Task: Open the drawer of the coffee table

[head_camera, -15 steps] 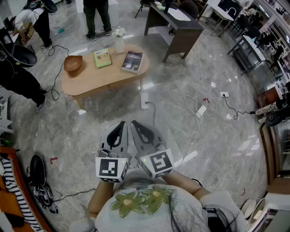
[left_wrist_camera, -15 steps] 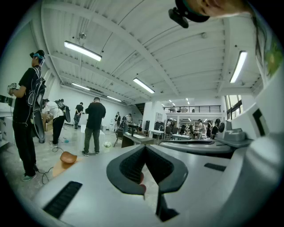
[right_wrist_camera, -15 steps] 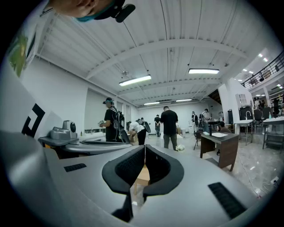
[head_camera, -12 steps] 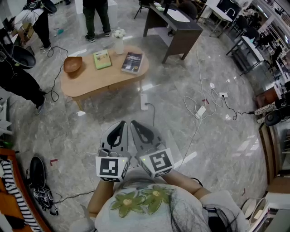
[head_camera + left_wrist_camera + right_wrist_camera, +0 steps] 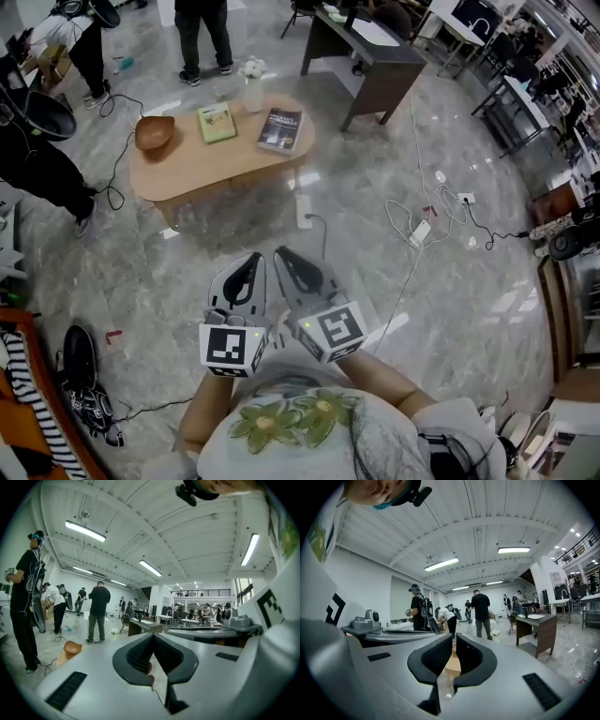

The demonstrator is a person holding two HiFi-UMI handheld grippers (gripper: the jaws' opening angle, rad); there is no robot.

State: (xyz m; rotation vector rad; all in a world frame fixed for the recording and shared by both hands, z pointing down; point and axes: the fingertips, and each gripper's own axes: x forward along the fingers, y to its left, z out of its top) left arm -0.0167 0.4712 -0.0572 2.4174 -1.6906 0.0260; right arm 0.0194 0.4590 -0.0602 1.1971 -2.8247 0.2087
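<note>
The coffee table [image 5: 197,167] is seen on the marble floor [image 5: 469,300], well ahead of the person and in the upper left of the head view. A wooden bowl [image 5: 154,131], a green book [image 5: 217,122], a dark book [image 5: 281,129] and a vase of white flowers [image 5: 251,92] are carried on its top. Its drawer cannot be made out from this angle: no front or handle is shown, and nothing is seen drawn out from under the top. The task is therefore judged to be at its very start, with the approach, the grasp of the drawer and the pull all left to do. A white power strip [image 5: 303,212] lies on the floor between the table and the grippers. The left gripper [image 5: 250,263] and the right gripper [image 5: 283,258] are held side by side close to the body, roughly level and aimed toward the table, well apart from it. In the left gripper view the fingers [image 5: 136,654] are brought fully together with nothing between them. In the right gripper view the fingers [image 5: 474,657] are likewise closed to a thin slit and hold nothing, with only the distant table visible through the slit.
</note>
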